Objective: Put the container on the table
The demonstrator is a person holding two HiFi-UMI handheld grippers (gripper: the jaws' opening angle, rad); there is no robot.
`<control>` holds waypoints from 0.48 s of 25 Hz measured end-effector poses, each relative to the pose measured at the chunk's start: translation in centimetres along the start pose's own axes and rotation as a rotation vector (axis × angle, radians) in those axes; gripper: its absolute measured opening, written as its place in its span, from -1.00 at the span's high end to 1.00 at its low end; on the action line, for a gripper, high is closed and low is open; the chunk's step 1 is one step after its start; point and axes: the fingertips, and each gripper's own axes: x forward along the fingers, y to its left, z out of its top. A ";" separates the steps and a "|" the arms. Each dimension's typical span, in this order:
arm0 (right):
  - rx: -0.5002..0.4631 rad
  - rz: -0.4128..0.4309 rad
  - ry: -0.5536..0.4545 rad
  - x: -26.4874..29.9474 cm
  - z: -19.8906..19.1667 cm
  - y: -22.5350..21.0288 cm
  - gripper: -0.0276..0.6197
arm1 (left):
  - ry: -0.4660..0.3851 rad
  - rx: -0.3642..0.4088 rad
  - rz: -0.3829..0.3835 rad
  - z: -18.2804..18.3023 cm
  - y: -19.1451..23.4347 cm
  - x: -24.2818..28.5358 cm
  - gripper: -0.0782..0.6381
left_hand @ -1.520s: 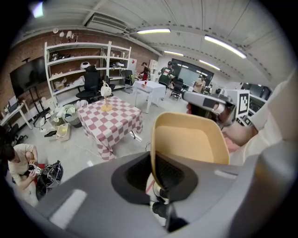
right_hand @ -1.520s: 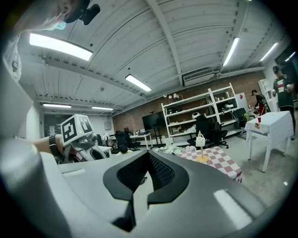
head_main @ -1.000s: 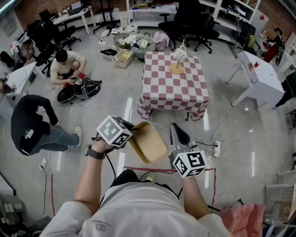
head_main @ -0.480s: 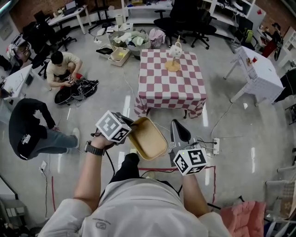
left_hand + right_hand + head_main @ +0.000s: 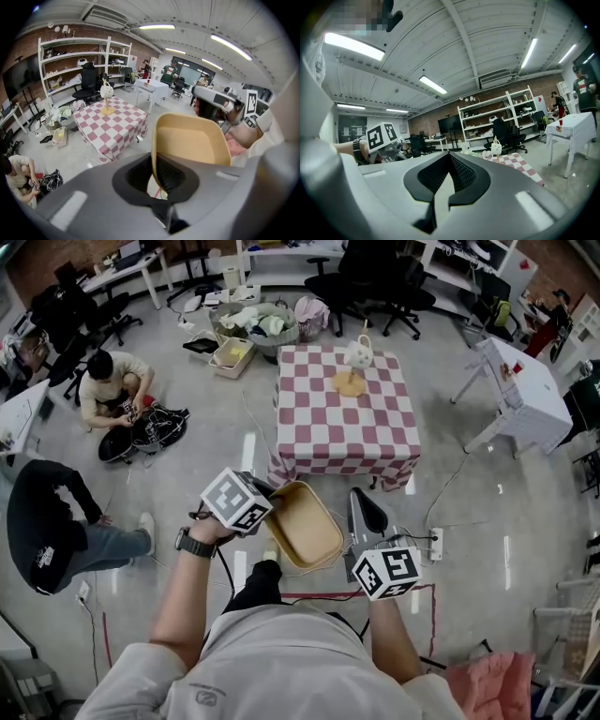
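Note:
My left gripper (image 5: pixel 272 508) is shut on the rim of a yellow-tan, shallow container (image 5: pixel 302 526), which I hold tilted in the air in front of the person's chest. In the left gripper view the container (image 5: pixel 190 145) stands on edge between the jaws of the left gripper (image 5: pixel 156 171). To its right, the right gripper (image 5: pixel 362 503) is shut and holds nothing; its view shows the right gripper (image 5: pixel 449 161) with jaws together. The table with a red-and-white checked cloth (image 5: pixel 345 423) stands ahead across the floor, also seen as the table (image 5: pixel 110 126).
A white bag-shaped object on a wooden stand (image 5: pixel 356 360) sits at the table's far side. Two people (image 5: pixel 111 390) (image 5: pixel 47 521) are on the floor to the left. A white table (image 5: pixel 520 390) stands right, a power strip (image 5: pixel 436 542) lies ahead on the floor.
The person has stepped slightly forward, so the people on the left have slid left in view. Both grippers and the held container keep the same pose.

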 end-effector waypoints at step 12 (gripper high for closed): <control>0.020 -0.078 0.055 14.5 -0.4 -1.1 0.89 | 0.060 0.020 -0.062 2.8 14.8 1.7 0.73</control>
